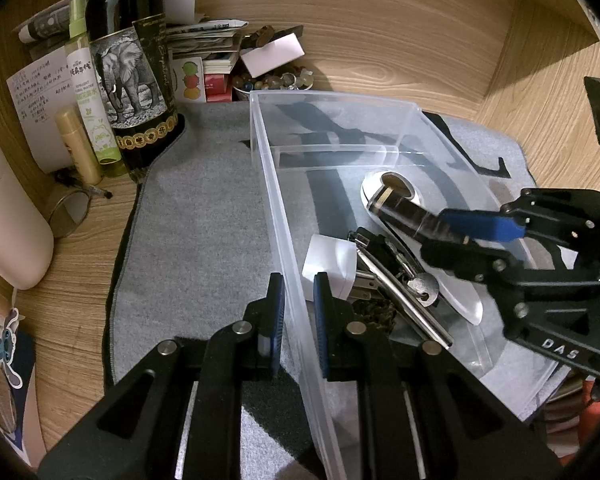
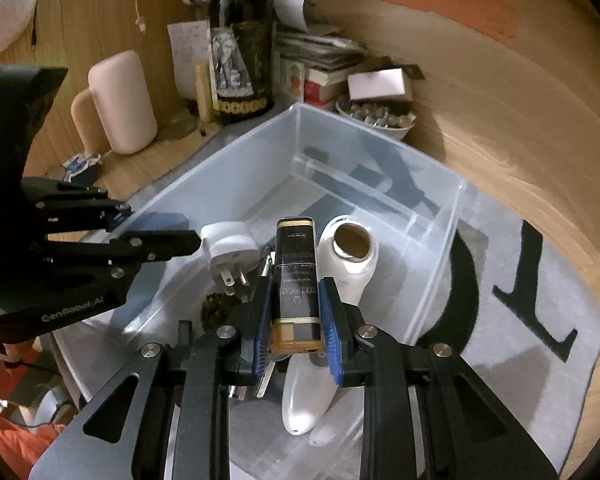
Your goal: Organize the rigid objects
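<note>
A clear plastic bin (image 1: 268,200) (image 2: 260,152) stands on a grey mat. My left gripper (image 1: 298,320) is shut on the bin's near wall, one finger inside and one outside; it also shows in the right wrist view (image 2: 168,236). My right gripper (image 2: 296,328) is shut on a black and gold lighter (image 2: 295,280) and holds it over the bin; it also shows in the left wrist view (image 1: 472,232). Inside the bin lie a white plug adapter (image 1: 330,264) (image 2: 230,250), a white handle-shaped object (image 2: 348,252), keys (image 1: 412,284) and a dark pine cone (image 2: 216,308).
A dark wine bottle (image 1: 132,68) with an elephant label, a green spray bottle (image 1: 94,108) and a yellow tube (image 1: 78,144) stand at the back left. A pale pink container (image 1: 8,216) is at the left. Paper stacks (image 1: 208,40) and a bowl of beads (image 2: 376,118) sit behind the bin.
</note>
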`<state>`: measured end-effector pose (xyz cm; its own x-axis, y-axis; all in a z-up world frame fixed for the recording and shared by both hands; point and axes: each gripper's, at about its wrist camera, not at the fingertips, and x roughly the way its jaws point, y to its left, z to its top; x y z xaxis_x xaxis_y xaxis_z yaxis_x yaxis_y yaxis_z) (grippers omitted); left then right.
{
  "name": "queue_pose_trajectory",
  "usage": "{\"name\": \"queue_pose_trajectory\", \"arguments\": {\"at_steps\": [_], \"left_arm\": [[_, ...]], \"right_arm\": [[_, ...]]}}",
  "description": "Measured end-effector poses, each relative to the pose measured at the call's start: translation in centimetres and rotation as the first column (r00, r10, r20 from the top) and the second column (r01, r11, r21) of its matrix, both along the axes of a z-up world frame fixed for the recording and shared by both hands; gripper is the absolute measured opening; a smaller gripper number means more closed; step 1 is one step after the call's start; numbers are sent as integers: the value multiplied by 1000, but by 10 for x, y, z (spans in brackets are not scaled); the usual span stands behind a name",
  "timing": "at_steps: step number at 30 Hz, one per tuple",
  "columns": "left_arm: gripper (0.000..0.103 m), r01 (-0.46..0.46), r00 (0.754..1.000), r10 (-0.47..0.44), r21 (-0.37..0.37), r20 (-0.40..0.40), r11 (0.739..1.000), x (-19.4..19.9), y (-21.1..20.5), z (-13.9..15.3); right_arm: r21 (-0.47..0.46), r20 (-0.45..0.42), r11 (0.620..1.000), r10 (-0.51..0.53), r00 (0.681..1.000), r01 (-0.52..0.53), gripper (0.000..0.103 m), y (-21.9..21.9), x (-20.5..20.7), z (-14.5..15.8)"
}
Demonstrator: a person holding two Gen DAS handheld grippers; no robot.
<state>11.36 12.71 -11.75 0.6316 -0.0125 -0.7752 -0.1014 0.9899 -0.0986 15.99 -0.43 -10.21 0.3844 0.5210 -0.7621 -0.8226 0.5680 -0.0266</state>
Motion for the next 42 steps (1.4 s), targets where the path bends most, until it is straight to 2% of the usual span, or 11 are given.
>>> {"name": "queue_pose_trajectory", "arguments": {"at_steps": [7, 9, 11, 15, 18, 23, 32, 35, 38, 41, 42], "left_arm": [[14, 0, 1000, 0, 0, -2, 1000, 0, 0, 0], [14, -1, 1000, 1, -1, -4, 1000, 0, -1, 0], [14, -1, 1000, 1, -3, -5, 1000, 1, -1, 0], [14, 0, 1000, 0, 9, -7, 1000, 1, -1, 0], [17, 2, 1000, -2, 30, -8, 1000, -1, -2, 3], [42, -25, 999, 23, 59, 34, 998, -8, 0, 19], [60, -34, 987, 17, 107, 160, 994, -32, -18, 61], [70, -36, 976, 9, 117, 219, 992, -44, -29, 76], [72, -37, 960, -3, 138, 279, 990, -57, -44, 89], [88, -45, 938, -10, 148, 346, 988, -70, -58, 100], [90, -47, 931, -12, 152, 366, 987, -74, -63, 103]], "right_arm": [[-6, -19, 1000, 1, 1000, -2, 22, 2, 0, -2], [0, -17, 1000, -4, 1000, 4, 27, 0, 0, -1], [15, -13, 1000, -12, 1000, 12, 40, -4, -1, 2], [43, 16, 999, -24, 1000, 23, 51, -12, -5, 10], [67, 48, 997, -44, 998, 41, 66, -21, -9, 18], [120, 78, 990, -79, 994, 70, 79, -39, -14, 31], [212, 131, 969, -159, 979, 129, 83, -75, -30, 56], [243, 158, 960, -184, 970, 142, 89, -89, -39, 66], [276, 190, 949, -211, 959, 154, 98, -103, -49, 75], [318, 231, 933, -249, 941, 169, 103, -118, -61, 84], [332, 247, 927, -262, 933, 173, 103, -123, -65, 87]]}}
